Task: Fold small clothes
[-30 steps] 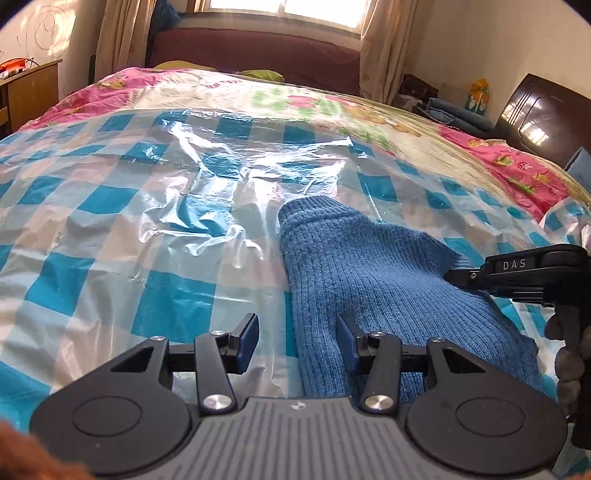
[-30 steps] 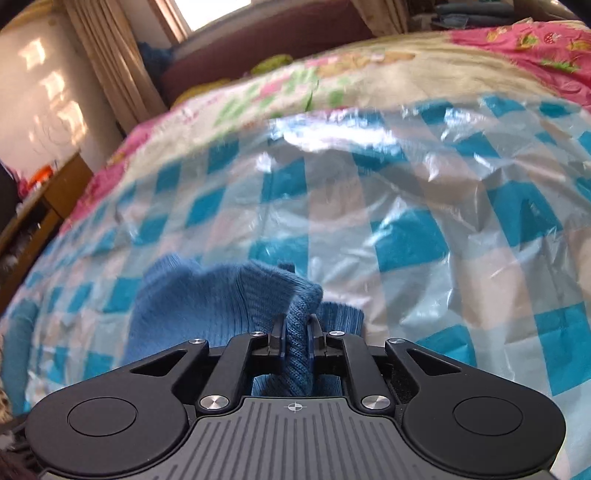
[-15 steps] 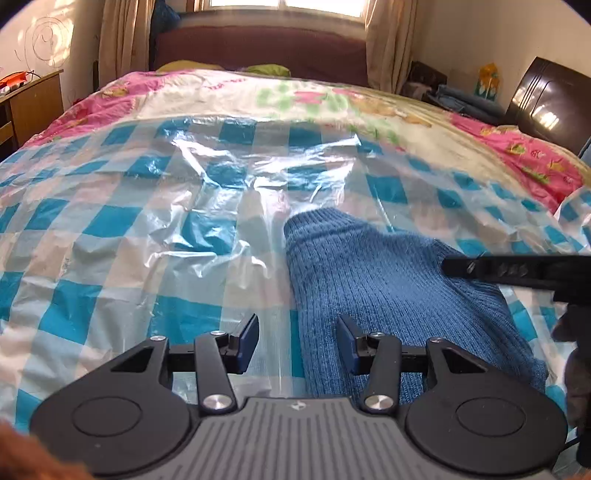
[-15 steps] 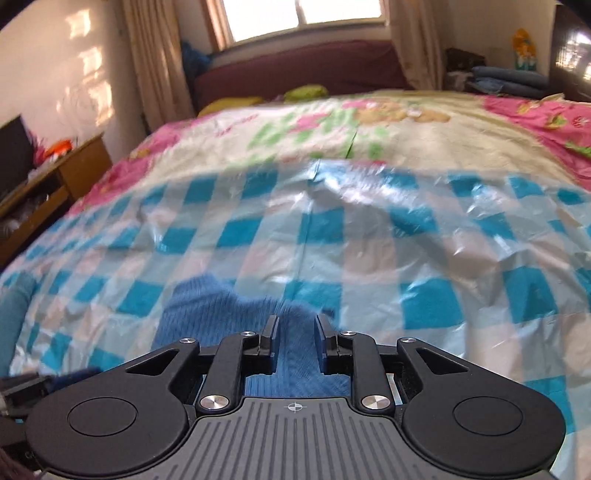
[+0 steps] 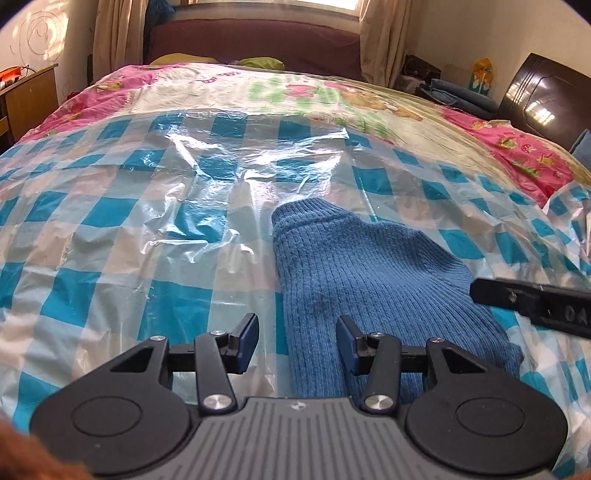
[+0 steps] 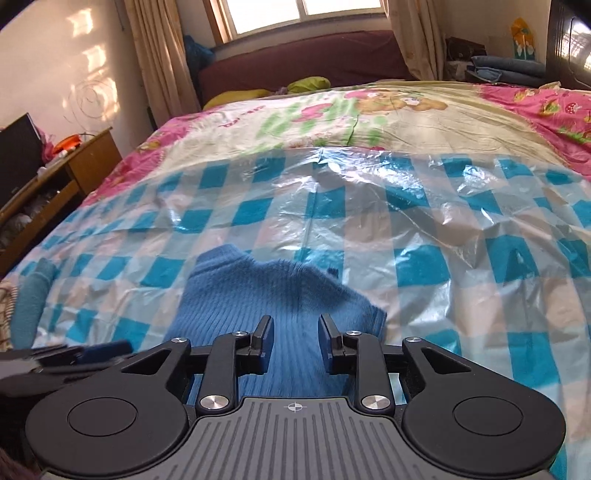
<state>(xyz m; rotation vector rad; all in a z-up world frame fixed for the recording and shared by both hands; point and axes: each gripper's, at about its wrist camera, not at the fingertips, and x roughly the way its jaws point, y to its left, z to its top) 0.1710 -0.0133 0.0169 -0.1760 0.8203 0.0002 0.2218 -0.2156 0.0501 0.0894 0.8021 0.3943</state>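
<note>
The right tongs [image 6: 294, 341] hover over the blue knit garment [image 6: 273, 295] with their jaws opening; the fabric shows in the gap below them, but the pads do not press on it. The left tongs [image 5: 297, 343] are spread apart and grip nothing: one pad sits above the checked plastic sheet [image 5: 122, 229], the other above the near left part of the garment [image 5: 354, 273]. In the left wrist view, a black finger of the right tongs [image 5: 532, 299] reaches in from the right edge over the garment's right side. In the right wrist view, the left tongs [image 6: 66, 354] show low at the left edge, beside the garment.

The garment lies folded and flat on the blue-and-white checked sheet, in the near middle of the bed, its rounded narrow end pointing away toward the window [image 6: 306, 14]. The sheet is crinkled and shiny, and covers the near half of a pink, cartoon-printed bedspread [image 5: 303, 96]. Beyond the bed stand a dark red headboard [image 6: 303, 59] and beige curtains [image 6: 159, 55]. A wooden cabinet [image 6: 70, 170] stands at the left wall, and folded blue cloth [image 6: 506, 66] lies at the far right.
</note>
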